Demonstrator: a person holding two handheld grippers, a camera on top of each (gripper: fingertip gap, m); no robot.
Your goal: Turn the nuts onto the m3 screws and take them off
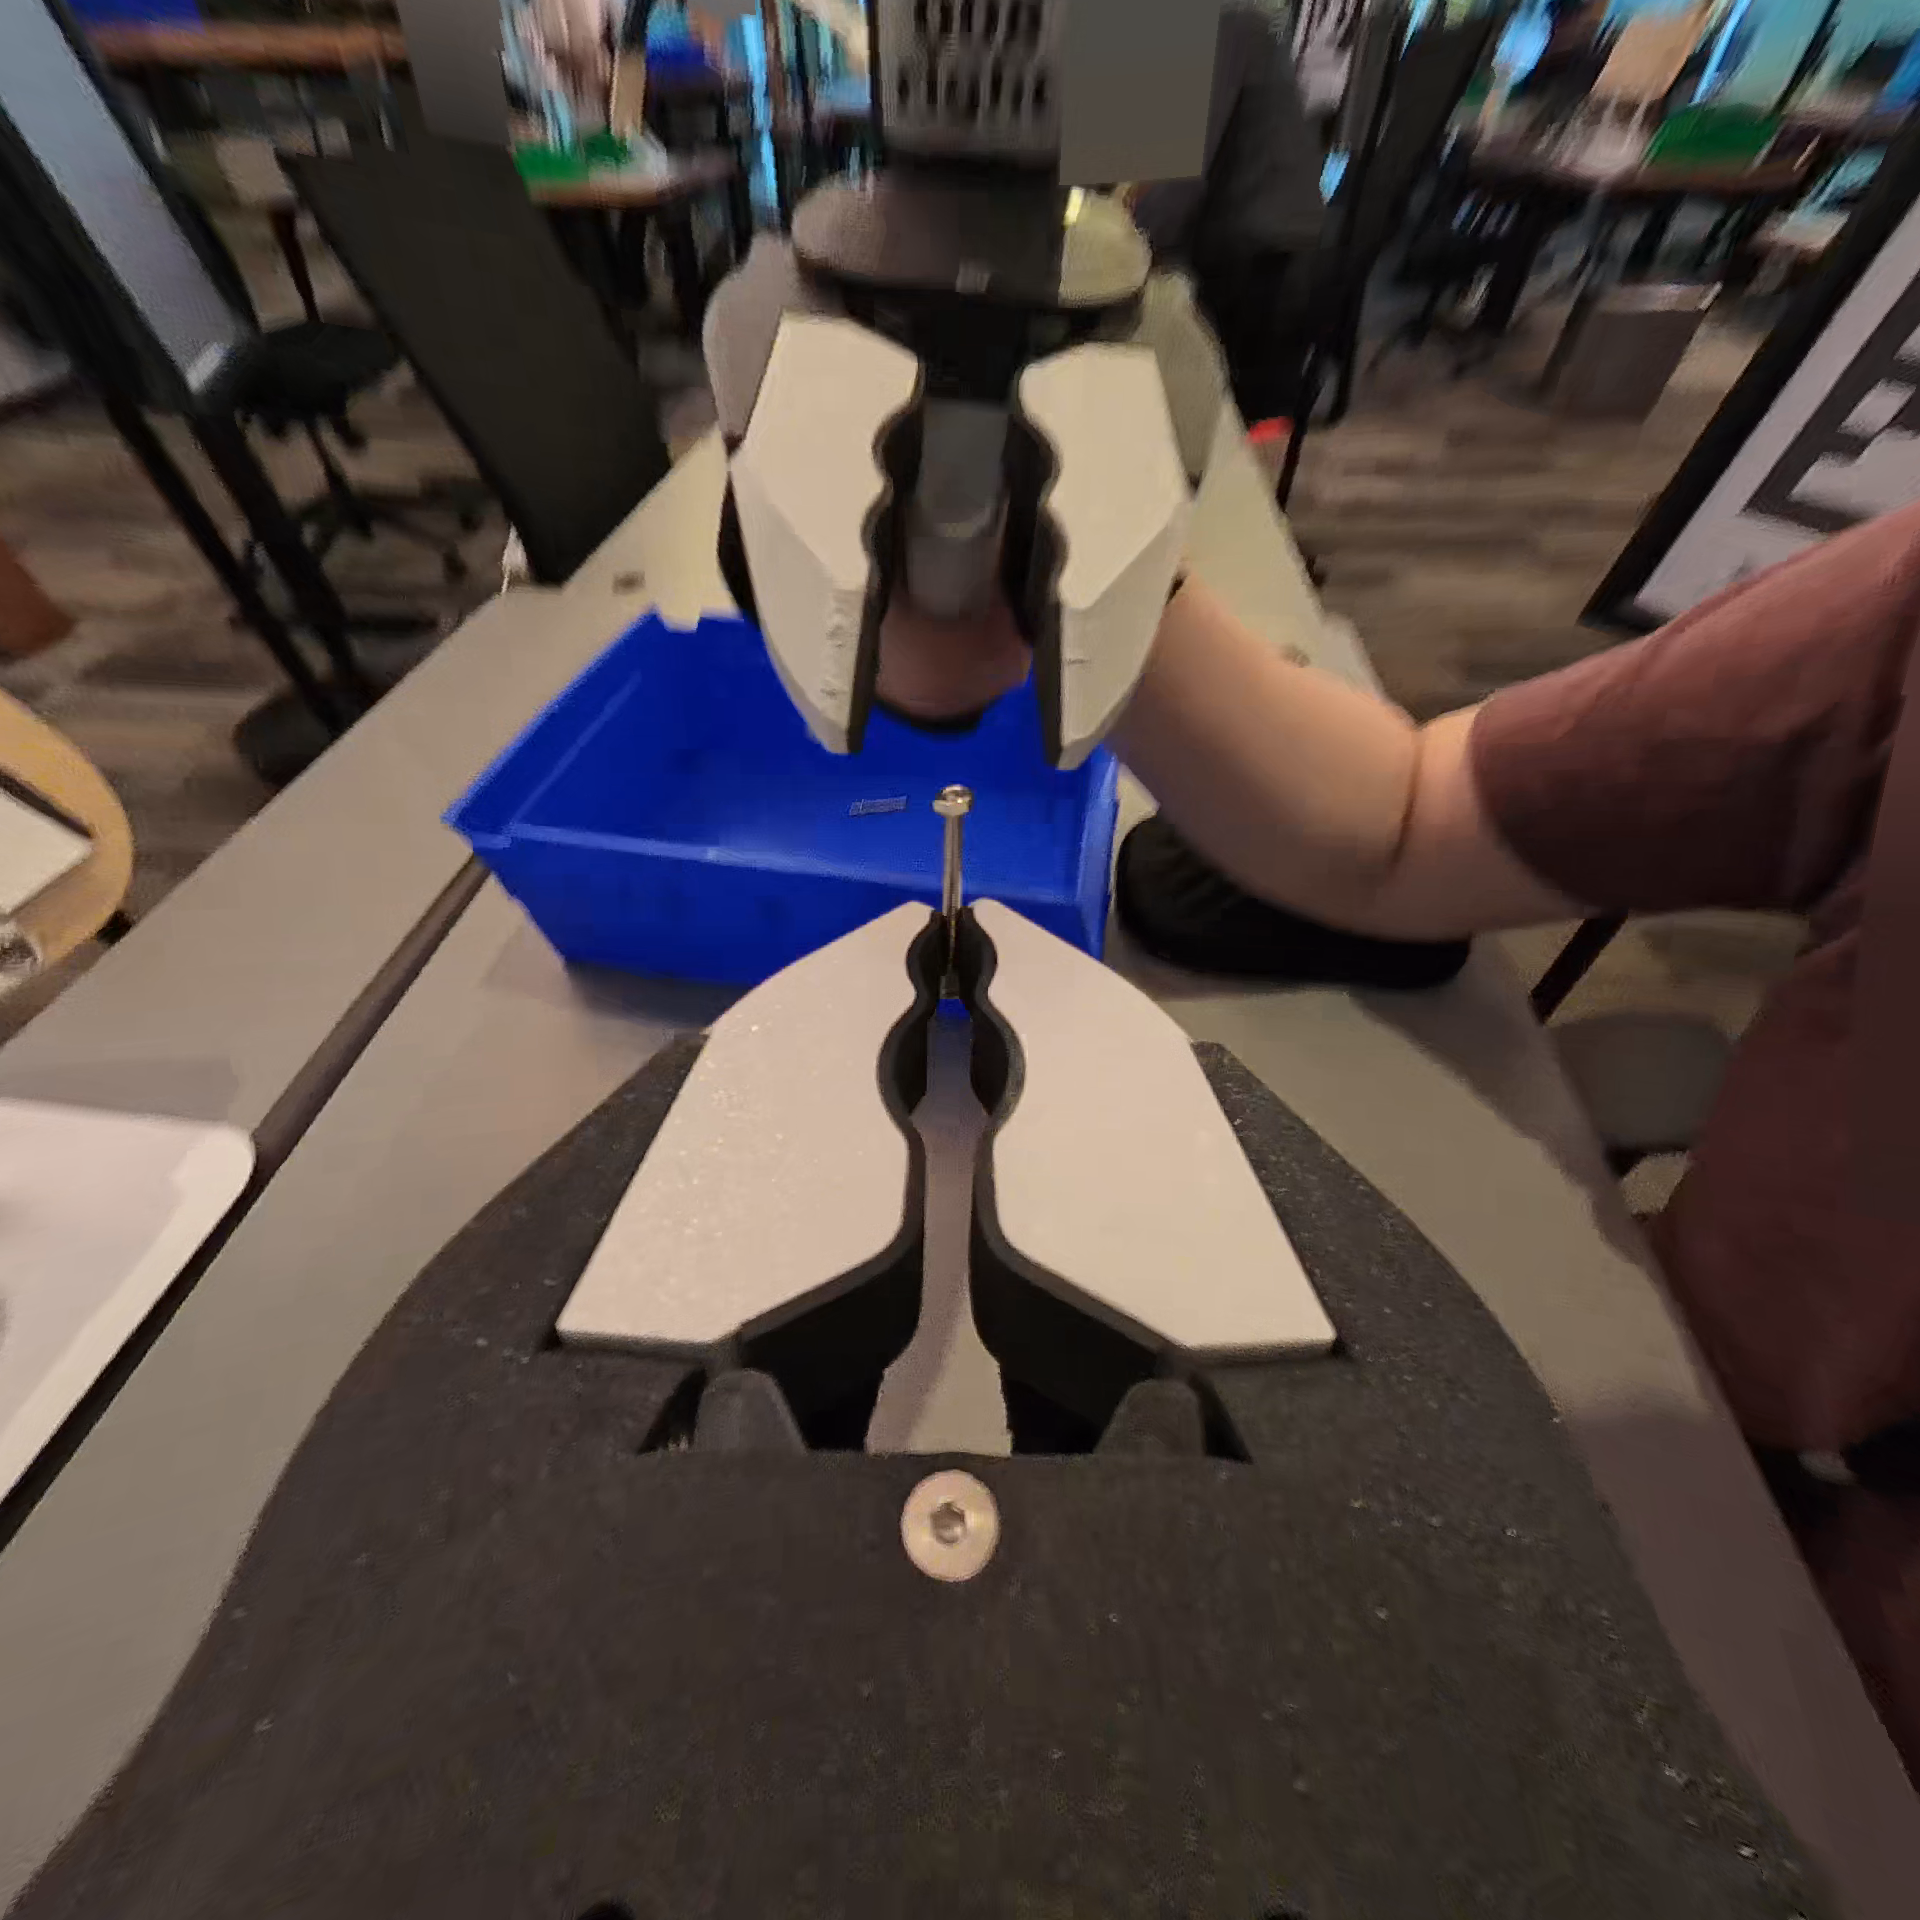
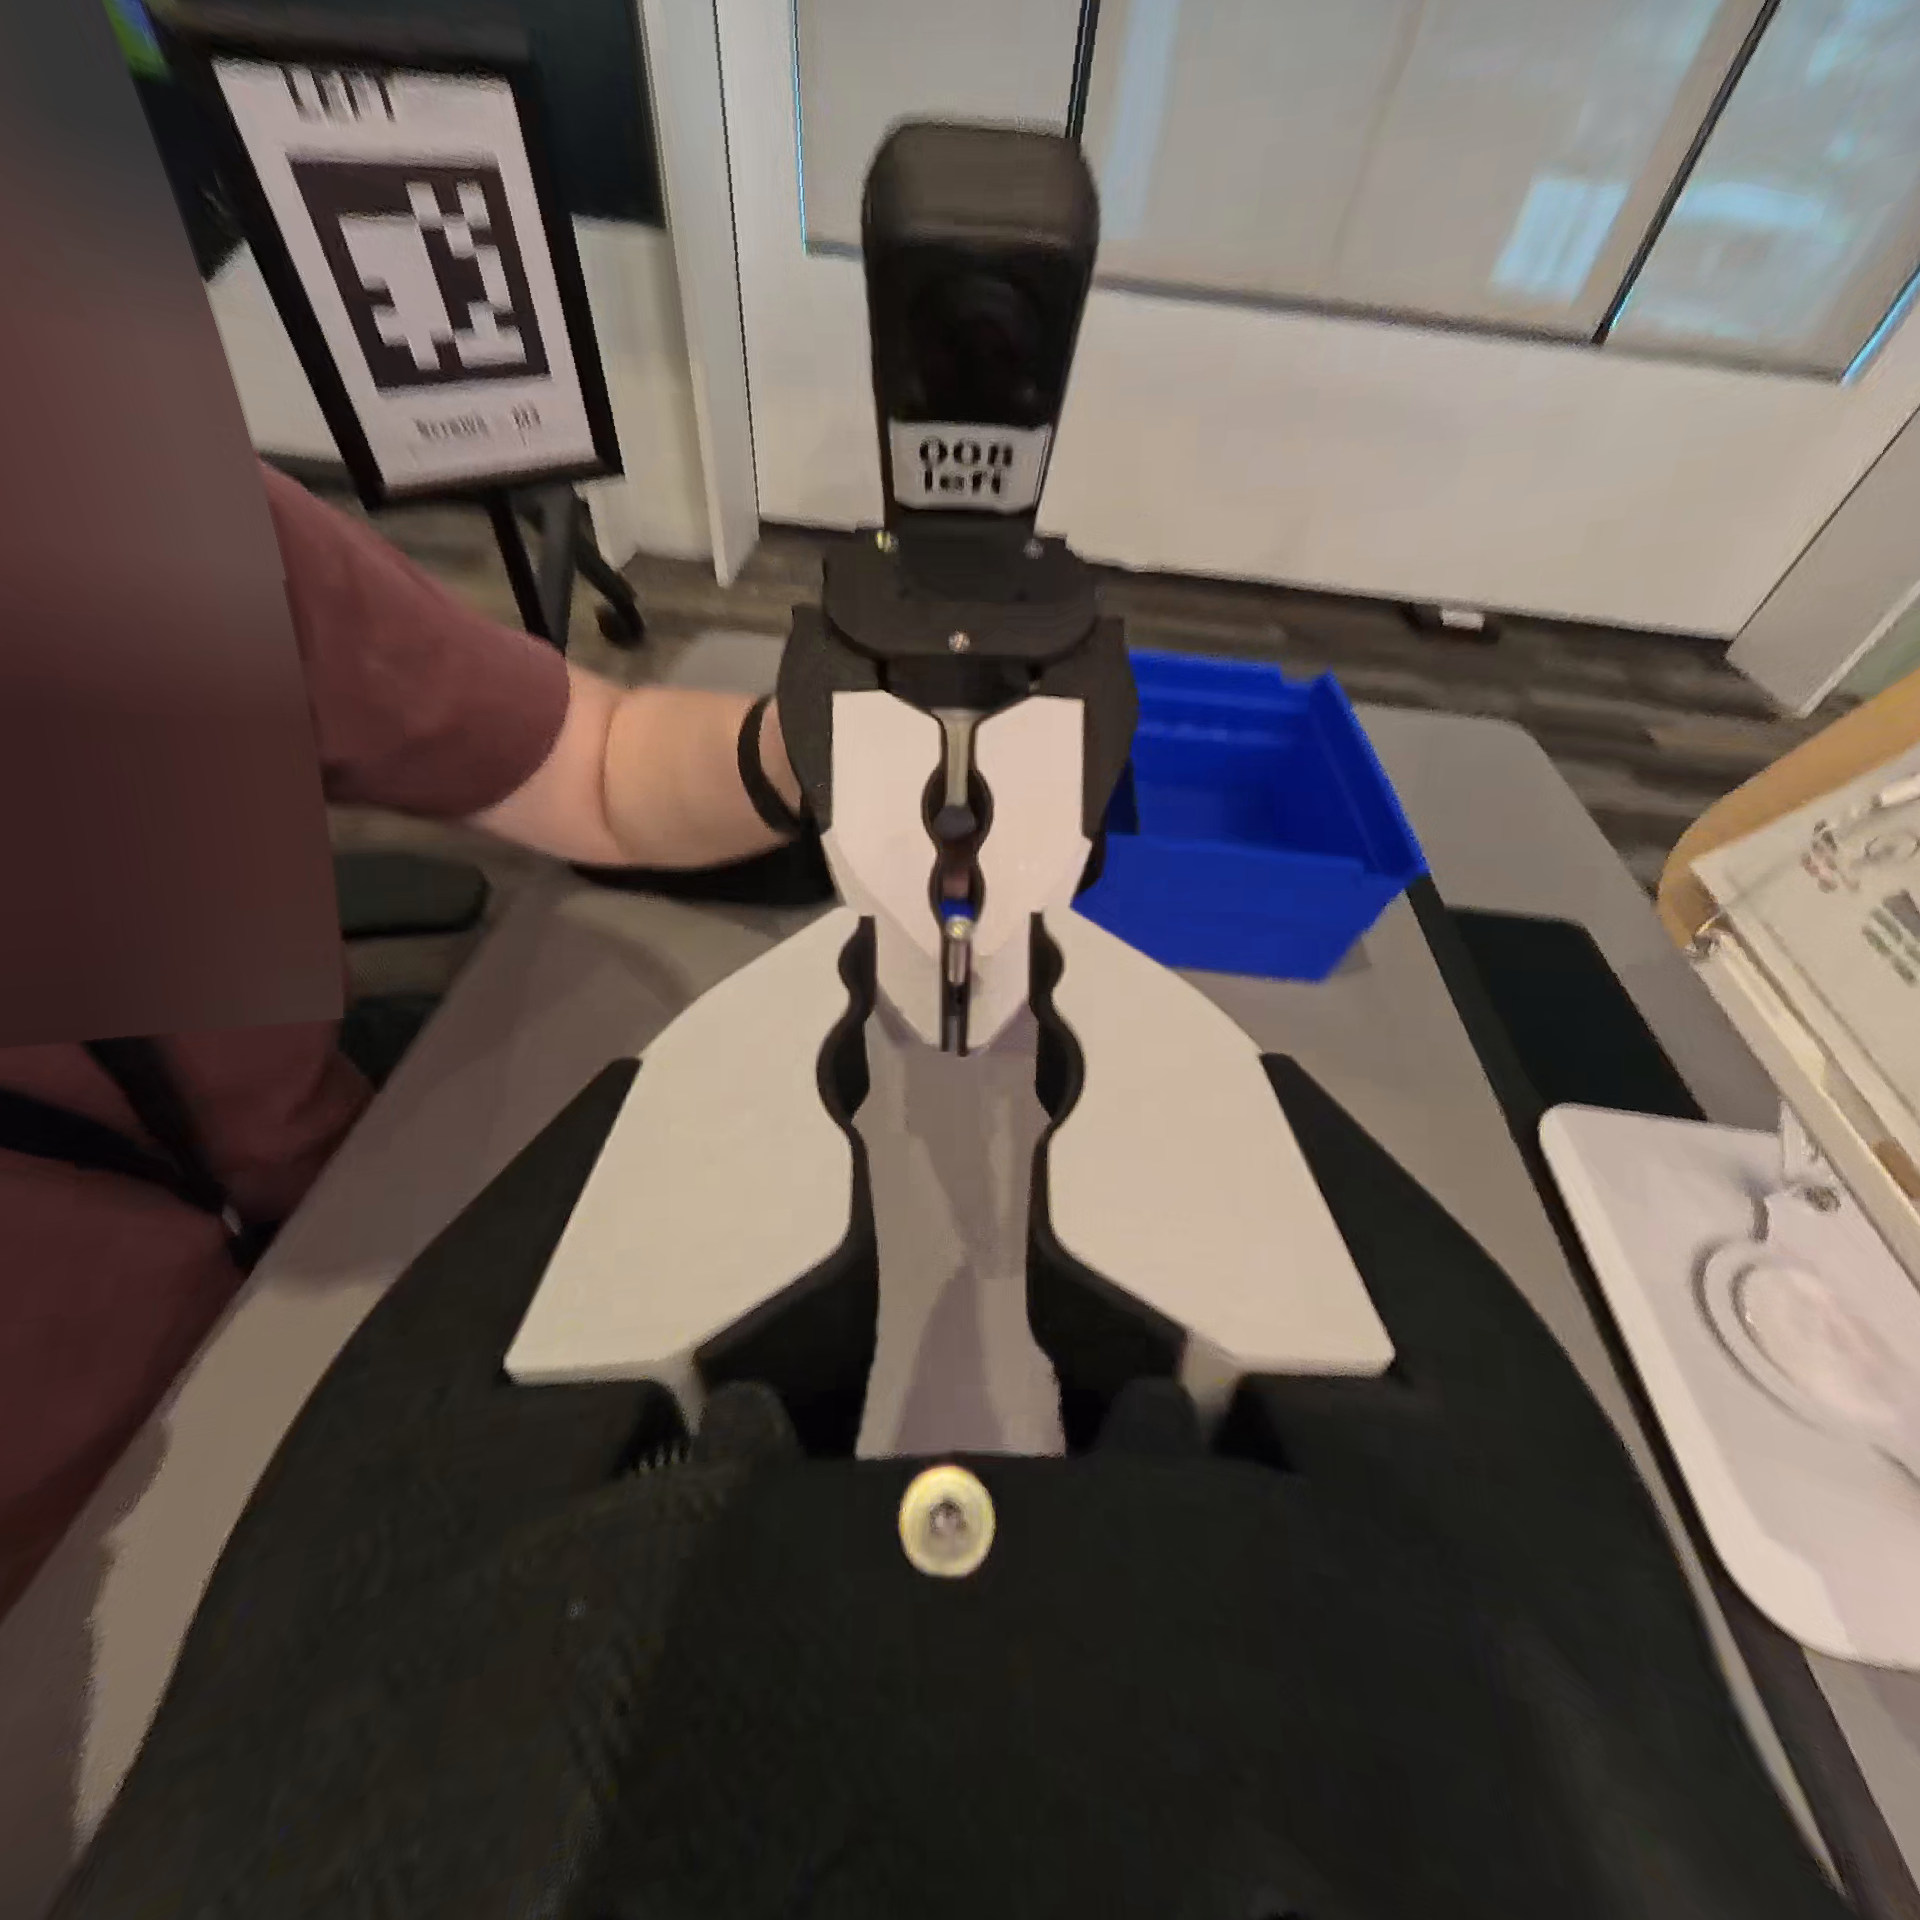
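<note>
Left gripper (image 1: pixel 949 914): your left tongs are pinched tight on the shank of the screw (image 1: pixel 951 847); its head sticks out past the tips, over the blue bin (image 1: pixel 727 883).
Right gripper (image 2: pixel 948 1023): your right tongs are spread wide and hold nothing; they sit on either side of the left gripper's tips, not touching them as far as you can tell.
Left wrist view only: right gripper (image 1: pixel 956 743) faces you from just beyond the screw head, tips parted, your hand behind it. A small grey bit (image 1: pixel 878 806) lies on the bin floor, too small to identify. No nut can be made out on the screw here.
Right wrist view only: left gripper (image 2: pixel 956 1039) seen head-on, with the screw (image 2: pixel 956 951) running up between its fingers. Blurred; cannot tell whether a nut is on it.
Surface: grey table (image 1: pixel 312 1091), seam running across it. White tray (image 2: pixel 1704 1382) on one side, with a wooden-edged board (image 2: pixel 1787 883) just beyond it.
Room: black-and-white marker board (image 2: pixel 416 281) on a stand, window panels, chairs and desks blurred in the background.
You: maroon sleeve (image 1: pixel 1704 748), black wristband (image 2: pixel 764 774).
</note>
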